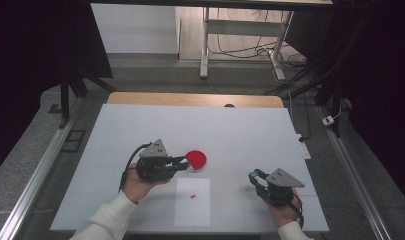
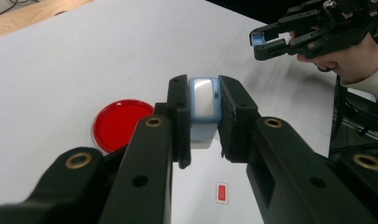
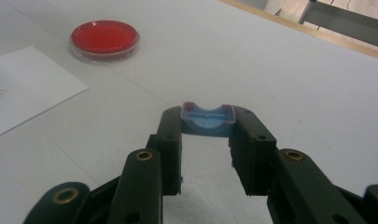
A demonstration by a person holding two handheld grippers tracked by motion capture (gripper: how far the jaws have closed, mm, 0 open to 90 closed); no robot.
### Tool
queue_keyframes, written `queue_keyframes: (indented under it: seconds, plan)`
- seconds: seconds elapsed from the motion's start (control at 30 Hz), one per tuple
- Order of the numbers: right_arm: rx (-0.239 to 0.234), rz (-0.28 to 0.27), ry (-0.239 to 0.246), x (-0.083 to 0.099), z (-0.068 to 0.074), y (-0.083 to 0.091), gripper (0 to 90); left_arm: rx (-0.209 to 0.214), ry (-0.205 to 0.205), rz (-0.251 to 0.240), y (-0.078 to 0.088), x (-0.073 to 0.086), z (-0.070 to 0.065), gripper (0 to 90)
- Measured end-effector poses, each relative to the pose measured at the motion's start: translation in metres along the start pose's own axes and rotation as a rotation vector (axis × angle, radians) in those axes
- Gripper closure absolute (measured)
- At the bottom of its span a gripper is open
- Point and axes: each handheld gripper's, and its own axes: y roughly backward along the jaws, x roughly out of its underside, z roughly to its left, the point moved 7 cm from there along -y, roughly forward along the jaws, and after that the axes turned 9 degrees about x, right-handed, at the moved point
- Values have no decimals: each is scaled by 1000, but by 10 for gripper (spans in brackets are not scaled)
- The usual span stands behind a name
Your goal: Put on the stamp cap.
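Blue-and-white block, upright and clamped between the jaws of the left claw, pads pressed flat on both its sides, white face toward the gripper camera. Held just above the surface, near its middle, a little toward the near edge. Small blue cap, pinched by its two ends at the very tips of the right claw, jaws closed onto it, open hollow side up with a reddish rim. Carried low over the surface near the near right corner, well apart from the left claw. Seen again from the left gripper view as a tiny blue piece at the tips of the far claw.

Just beyond the left claw: a round red dish with a clear rim, flat on the surface, close to the jaw tips in the high view; whether touching, cannot tell. Toward the near edge, between the two hands: a white sheet of paper lying flat, with a small red mark on its upper half. Left hand and right hand around the gripper bodies, white sleeves in from the near edge. Wooden strip along the far edge of the surface.
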Motion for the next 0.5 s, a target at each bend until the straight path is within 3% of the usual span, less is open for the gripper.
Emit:
queue_keyframes:
  seconds: [0.1,0.5]
  plan:
    - [-18,-9,-13,-2,4,-1,652,0,1,2,-1,0,0,753]
    - [-70,-18,10,-9,25,-5,652,3,-2,11,-4,1,0,753]
